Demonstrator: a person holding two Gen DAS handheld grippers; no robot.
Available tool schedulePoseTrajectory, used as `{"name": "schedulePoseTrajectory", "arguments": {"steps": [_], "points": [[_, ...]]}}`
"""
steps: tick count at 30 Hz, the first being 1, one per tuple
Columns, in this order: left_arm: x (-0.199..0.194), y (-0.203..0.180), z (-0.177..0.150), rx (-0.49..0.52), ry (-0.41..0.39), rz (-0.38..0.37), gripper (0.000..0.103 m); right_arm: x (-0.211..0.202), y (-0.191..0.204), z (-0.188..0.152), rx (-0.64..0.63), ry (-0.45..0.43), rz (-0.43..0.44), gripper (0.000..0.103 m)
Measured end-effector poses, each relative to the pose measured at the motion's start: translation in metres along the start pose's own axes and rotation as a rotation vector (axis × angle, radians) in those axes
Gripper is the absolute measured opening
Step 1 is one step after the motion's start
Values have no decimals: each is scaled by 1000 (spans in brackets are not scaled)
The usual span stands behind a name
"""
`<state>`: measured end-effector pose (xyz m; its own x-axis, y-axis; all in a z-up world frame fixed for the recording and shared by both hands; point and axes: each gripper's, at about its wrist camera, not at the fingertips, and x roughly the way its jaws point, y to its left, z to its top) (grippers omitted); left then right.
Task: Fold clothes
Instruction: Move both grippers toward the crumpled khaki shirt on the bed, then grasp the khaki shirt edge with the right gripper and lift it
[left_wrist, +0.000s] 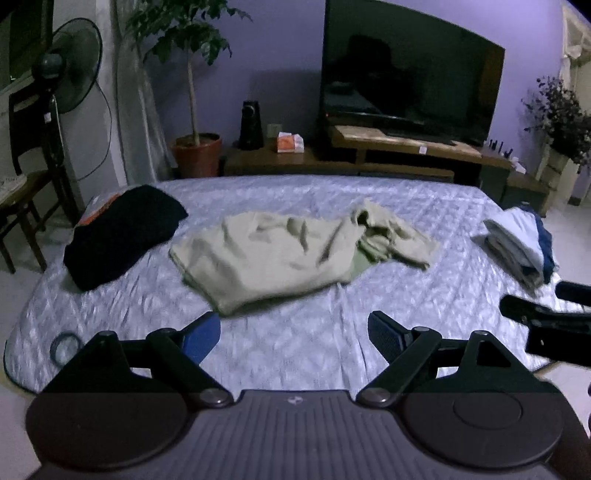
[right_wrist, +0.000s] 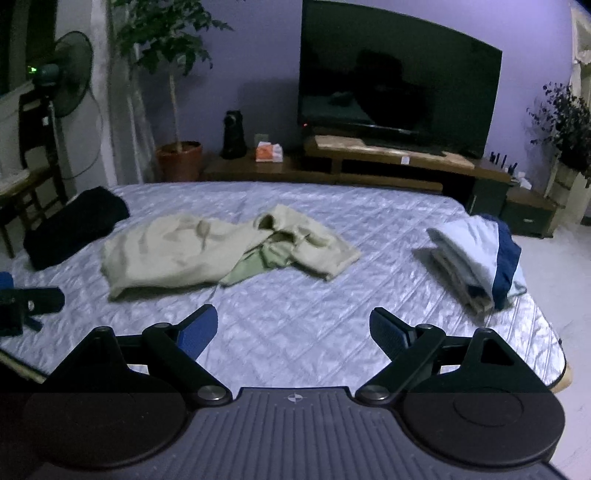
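Beige garment (left_wrist: 280, 254) rumpled on quilted bed (left_wrist: 295, 343), sleeves partly hidden, blurred.

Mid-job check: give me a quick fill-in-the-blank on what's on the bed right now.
1. The crumpled beige garment lies in the ___ of the bed.
2. The black garment lies to its ___.
3. The folded stack sits near the bed's ___ edge.
4. Both grippers' jaws are ___.

Missing: middle; left; right; open
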<state>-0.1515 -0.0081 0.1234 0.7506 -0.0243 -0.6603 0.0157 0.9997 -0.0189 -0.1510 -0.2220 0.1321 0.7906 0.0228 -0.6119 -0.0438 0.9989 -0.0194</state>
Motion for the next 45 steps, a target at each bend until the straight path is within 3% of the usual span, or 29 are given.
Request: {"name": "schedulePoseTrajectory", "arguments": {"steps": [8,14,22,24,26,28,32,33,35,36,37,40,45], "points": [[54,22,47,-67,14,30,86,33,4,21,-62,-50,-4,93],[104,45,75,-99,60,47,88,69,17,29,-123,-71,71,92],[163,108,101,-169,44,214,90,135,94,17,-501,-104,196,87],[177,125,98,-221,75,208,88,153,120,10,-613,-112,216,85],[186,134,100,-253,99,199,86,171,145,1,-720,-114,225,75],[186,137,105,-235,75,183,87,190,167,-5,-795,-100,235,69],[190,141,109,-209,71,156,89,223,196,-16,-901,-108,184,67],[191,142,108,-218,81,141,89,230,198,-16,-904,-112,179,66],[193,140,107,-223,93,112,88,241,200,-11,-892,-89,196,52],[194,138,106,-218,93,99,87,246,200,-9,-883,-73,209,33],[194,136,107,-208,91,64,87,249,198,-5,-862,-55,226,5],[194,128,106,-169,88,-34,81,241,175,11,-712,-22,282,6],[196,104,104,-79,100,-106,81,209,117,40,-522,-26,296,6]]}}
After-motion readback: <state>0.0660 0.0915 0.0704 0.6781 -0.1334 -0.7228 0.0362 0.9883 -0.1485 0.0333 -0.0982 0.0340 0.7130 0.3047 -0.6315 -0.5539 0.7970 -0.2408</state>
